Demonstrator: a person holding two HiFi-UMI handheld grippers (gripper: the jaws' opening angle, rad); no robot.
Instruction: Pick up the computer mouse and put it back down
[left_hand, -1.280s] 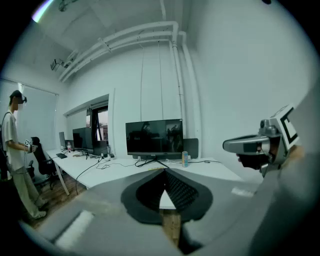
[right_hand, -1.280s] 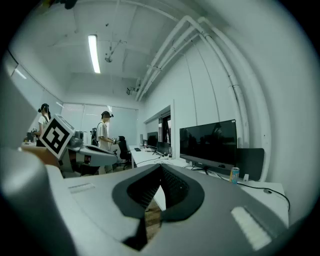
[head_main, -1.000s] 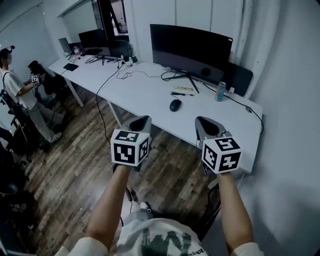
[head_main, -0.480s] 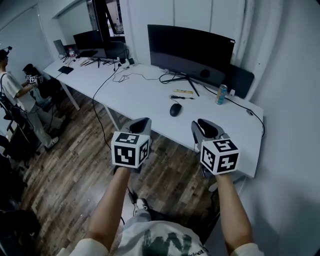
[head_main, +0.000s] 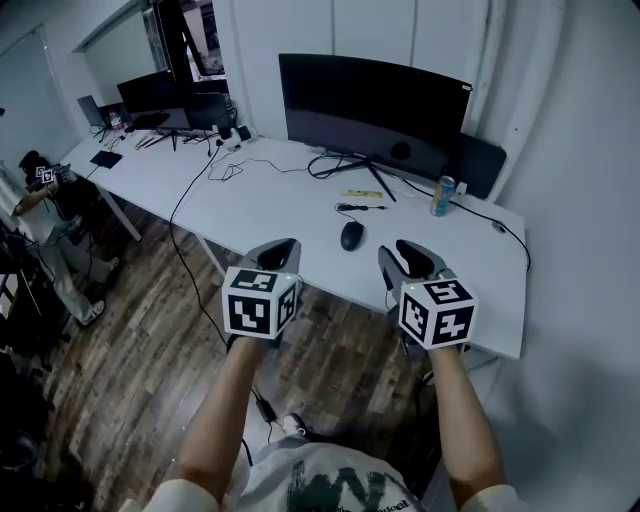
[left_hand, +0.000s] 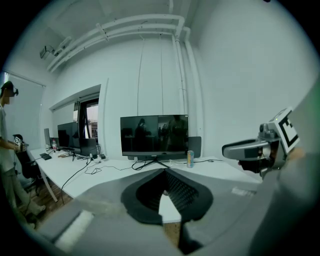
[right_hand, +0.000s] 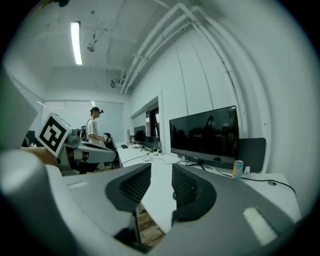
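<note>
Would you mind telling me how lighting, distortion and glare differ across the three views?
Head view: dim, bluish, fairly sharp, the computer mouse crisp against the bright white desk. Left gripper view: strong fisheye with black corners; the monitor mirrors faint figures. Right gripper view: same bowing, the pipes curve, and the ceiling light strip is blown out.

Mouse on desk, monitor behind it, can to its right
</note>
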